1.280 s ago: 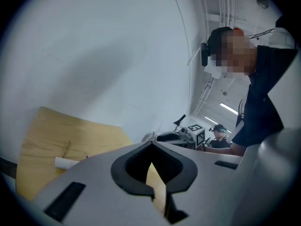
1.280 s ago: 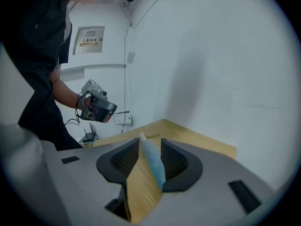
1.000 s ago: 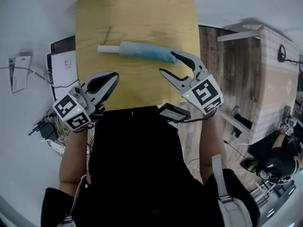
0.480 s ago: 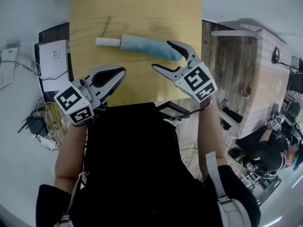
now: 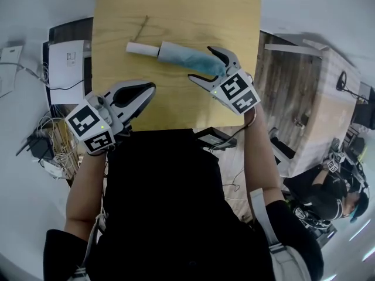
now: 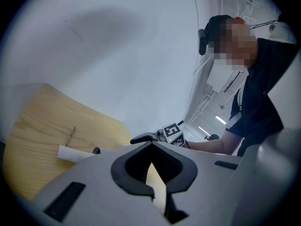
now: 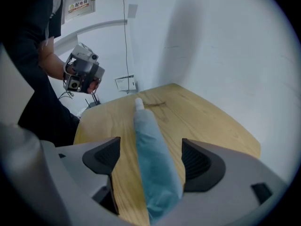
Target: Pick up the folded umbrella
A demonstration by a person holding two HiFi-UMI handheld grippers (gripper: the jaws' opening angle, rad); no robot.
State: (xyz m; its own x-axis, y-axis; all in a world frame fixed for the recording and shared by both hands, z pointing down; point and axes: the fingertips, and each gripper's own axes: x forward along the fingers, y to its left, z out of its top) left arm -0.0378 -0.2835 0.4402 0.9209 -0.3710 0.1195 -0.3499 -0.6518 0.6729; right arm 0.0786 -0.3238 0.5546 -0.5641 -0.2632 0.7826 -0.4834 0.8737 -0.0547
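The folded umbrella [image 5: 184, 57], light blue with a white handle [image 5: 142, 49] at its left end, lies flat on the wooden table [image 5: 176, 10]. My right gripper [image 5: 200, 64] points down over its right end. Its jaws are opening, one on each side of the blue fabric [image 7: 153, 159], and the pads stand clear of it. The left gripper [image 5: 149, 88] hovers by the table's near edge, shut and empty, below and to the left of the umbrella. In the left gripper view the white handle [image 6: 70, 153] shows past the closed jaws.
A thin dark twig-like strand [image 5: 140, 28] lies on the table beyond the handle. Left of the table are a white box [image 5: 65, 63] and tangled cables [image 5: 41, 151]. A wooden bench [image 5: 328, 98] stands to the right, with another person [image 5: 340, 192] beyond it.
My right gripper has dropped over the umbrella's right end, and its jaws have spread wider. The left gripper has sunk slightly.
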